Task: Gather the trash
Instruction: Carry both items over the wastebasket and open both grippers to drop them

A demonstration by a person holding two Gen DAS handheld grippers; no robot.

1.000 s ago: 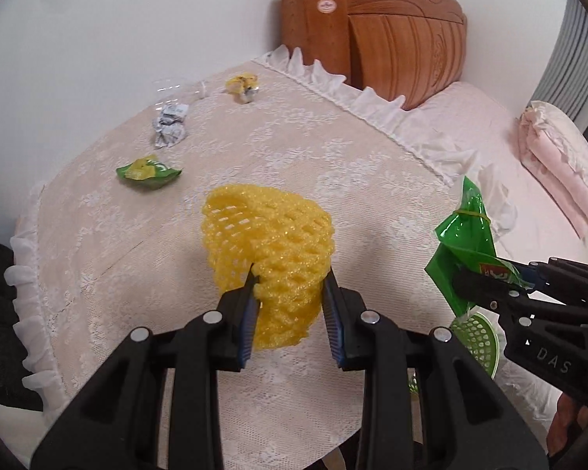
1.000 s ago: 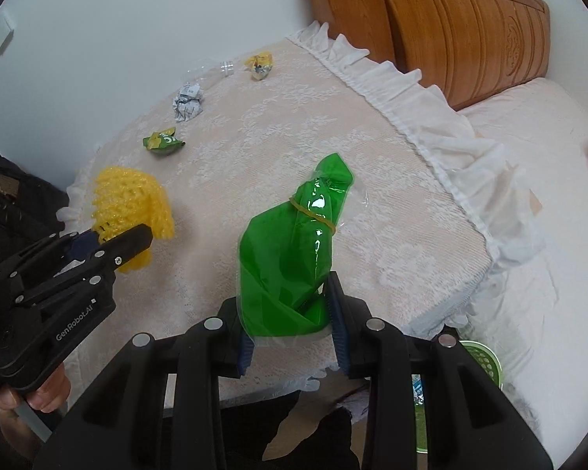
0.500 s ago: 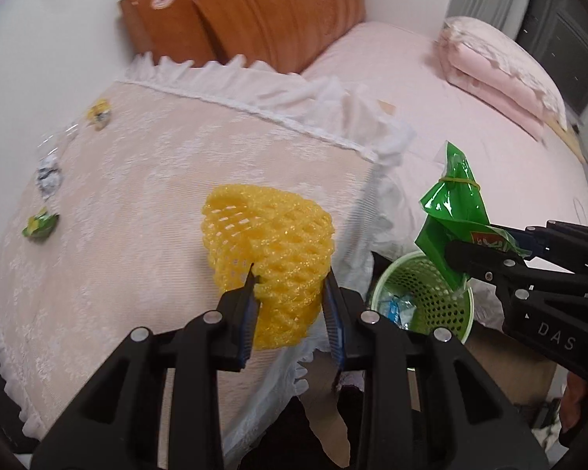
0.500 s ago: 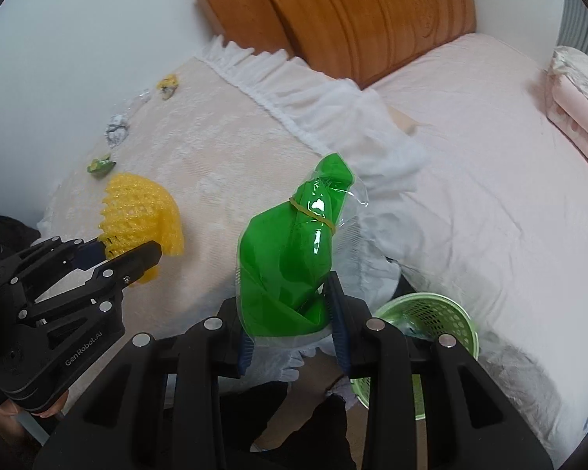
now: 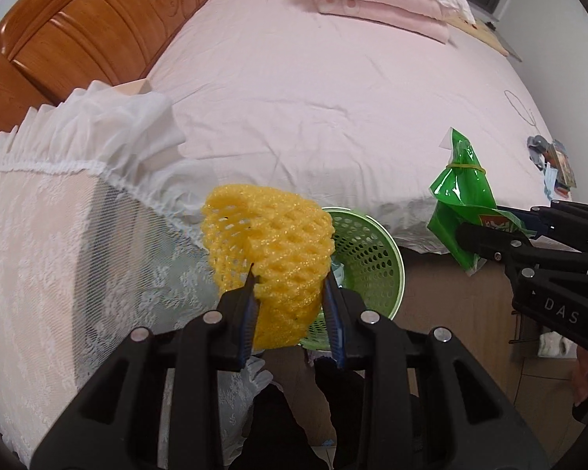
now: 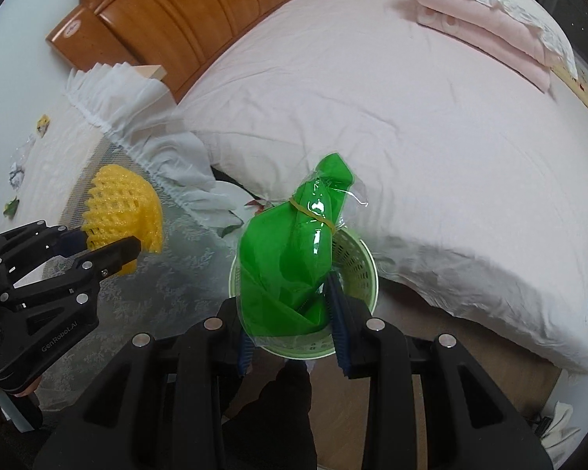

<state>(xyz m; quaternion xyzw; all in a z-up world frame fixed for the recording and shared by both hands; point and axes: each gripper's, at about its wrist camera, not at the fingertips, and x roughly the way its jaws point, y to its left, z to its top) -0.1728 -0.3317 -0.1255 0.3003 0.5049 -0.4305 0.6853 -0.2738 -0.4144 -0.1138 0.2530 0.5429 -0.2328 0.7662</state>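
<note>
Above the green perforated basket (image 6: 366,274) on the floor beside the bed (image 6: 372,98), the right gripper (image 6: 294,313) pinched the wide lower end of a green plastic bag (image 6: 286,258). Its long axis ran up and away from the fingers, the narrow neck farthest from them, cinched by a yellow rubber band (image 6: 313,213) with clear film flaring past it. Glossy and crumpled, the bag covered much of the basket's mouth in the right wrist view.

To its left, the left gripper (image 5: 290,305) was clamped on a yellow foam fruit net (image 5: 270,243), a soft open-mesh sleeve whose length ran forward from the pads to its wider, bulging far end. It was held over the lace-covered table's (image 5: 39,274) edge, overlapping the basket's near rim in the left wrist view.
</note>
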